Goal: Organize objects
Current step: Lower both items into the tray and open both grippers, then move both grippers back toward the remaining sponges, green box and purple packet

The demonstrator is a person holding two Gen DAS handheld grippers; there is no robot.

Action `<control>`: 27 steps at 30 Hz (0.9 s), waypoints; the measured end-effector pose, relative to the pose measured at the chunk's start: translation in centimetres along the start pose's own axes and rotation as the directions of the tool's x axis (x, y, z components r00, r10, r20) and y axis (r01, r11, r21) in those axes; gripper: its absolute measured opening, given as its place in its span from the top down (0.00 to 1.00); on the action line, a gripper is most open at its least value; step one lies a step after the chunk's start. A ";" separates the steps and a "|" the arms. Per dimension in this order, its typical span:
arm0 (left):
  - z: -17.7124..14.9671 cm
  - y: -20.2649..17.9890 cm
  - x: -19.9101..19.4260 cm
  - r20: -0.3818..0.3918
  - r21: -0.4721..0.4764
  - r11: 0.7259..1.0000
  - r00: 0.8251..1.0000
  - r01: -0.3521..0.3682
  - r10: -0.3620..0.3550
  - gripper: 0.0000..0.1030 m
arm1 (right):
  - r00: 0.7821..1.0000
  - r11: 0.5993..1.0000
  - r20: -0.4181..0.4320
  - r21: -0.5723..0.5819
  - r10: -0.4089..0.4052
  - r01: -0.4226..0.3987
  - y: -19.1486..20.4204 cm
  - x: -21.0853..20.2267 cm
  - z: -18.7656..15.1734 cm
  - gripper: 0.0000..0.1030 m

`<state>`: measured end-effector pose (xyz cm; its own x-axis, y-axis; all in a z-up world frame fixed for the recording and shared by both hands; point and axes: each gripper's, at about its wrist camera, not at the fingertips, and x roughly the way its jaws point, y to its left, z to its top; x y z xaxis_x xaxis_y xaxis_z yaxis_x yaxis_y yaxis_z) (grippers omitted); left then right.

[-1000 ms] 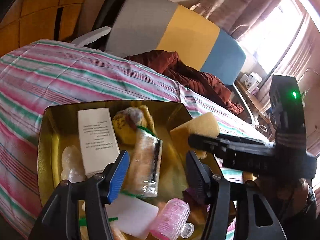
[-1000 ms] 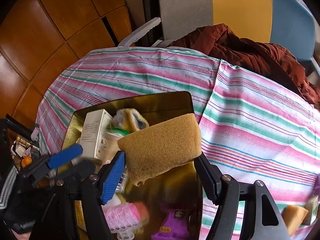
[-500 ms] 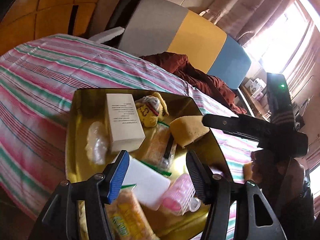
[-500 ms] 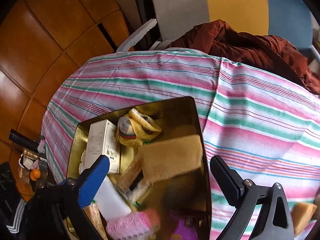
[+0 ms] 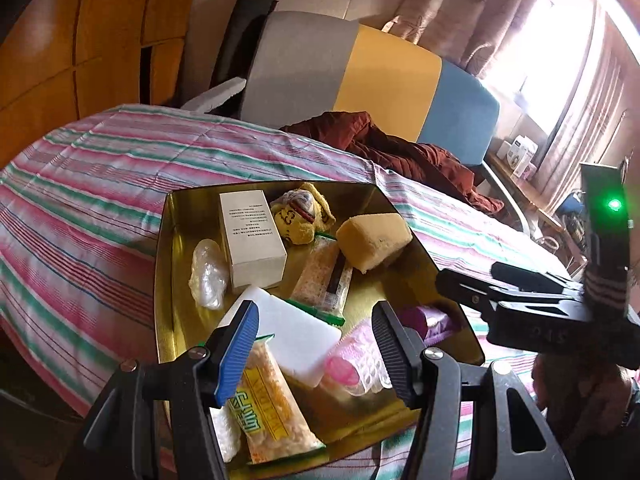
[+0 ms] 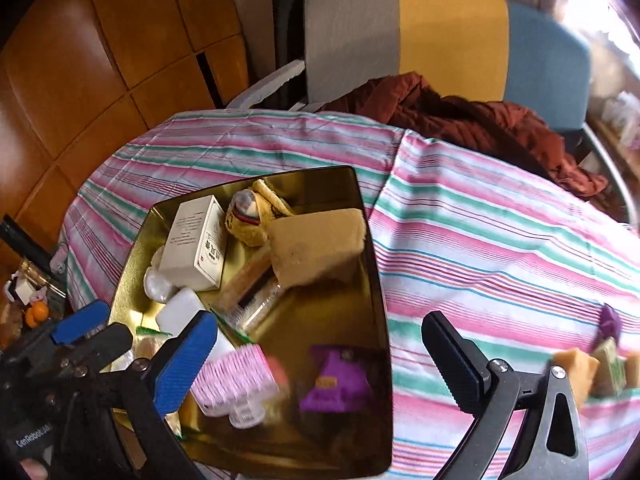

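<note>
A gold tray [image 5: 172,264] [image 6: 376,280] sits on the striped cloth and holds several items. A tan sponge [image 5: 374,236] [image 6: 318,242] lies at its far right, beside a yellow plush [image 5: 302,216] [image 6: 250,220] and a white box [image 5: 250,238] [image 6: 196,246]. A pink roller [image 5: 360,364] [image 6: 236,376] and a purple packet [image 6: 336,380] lie near the front. My left gripper [image 5: 316,344] is open and empty over the tray's near end. My right gripper [image 6: 320,364] is open and empty above the tray's right edge.
More small items [image 6: 592,368] lie on the cloth at the right. A dark red garment [image 5: 400,152] [image 6: 472,116] lies on the grey, yellow and blue chair [image 5: 360,76] behind the table. Wooden panels [image 6: 80,60] stand on the left.
My right gripper opened and let the tan sponge drop into the tray, then drew back to the right. My left gripper pulled back, so more of the tray shows.
</note>
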<state>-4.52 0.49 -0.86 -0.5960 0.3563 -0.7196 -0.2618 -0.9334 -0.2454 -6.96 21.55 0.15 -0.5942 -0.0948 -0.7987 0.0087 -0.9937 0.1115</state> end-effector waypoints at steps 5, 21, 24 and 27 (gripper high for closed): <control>-0.9 -1.2 -0.7 0.016 0.054 0.998 1.000 -0.025 0.024 0.42 | 0.997 0.999 0.055 -0.011 -0.048 0.049 -0.1 -2.0 -1.6 0.00; -2.0 -5.3 -2.0 0.060 0.214 0.975 0.997 -0.057 0.045 0.42 | 0.981 0.991 0.141 0.019 -0.133 0.132 -4.4 -4.8 -4.3 0.00; -2.1 -5.9 -2.0 0.061 0.238 0.970 0.997 -0.055 0.041 0.42 | 0.977 0.987 0.143 0.050 -0.157 0.152 -6.6 -5.3 -4.4 0.00; -2.2 -6.7 -2.0 0.063 0.263 0.963 0.997 -0.057 0.042 0.42 | 0.966 0.975 0.142 0.086 -0.218 0.207 -9.3 -5.9 -4.6 0.00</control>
<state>0.07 5.96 0.78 -0.6529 0.3192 -0.6869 -0.4181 -0.9081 -0.0246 0.17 31.11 1.07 -0.6902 0.1334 -0.7112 -0.1835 -0.9830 -0.0062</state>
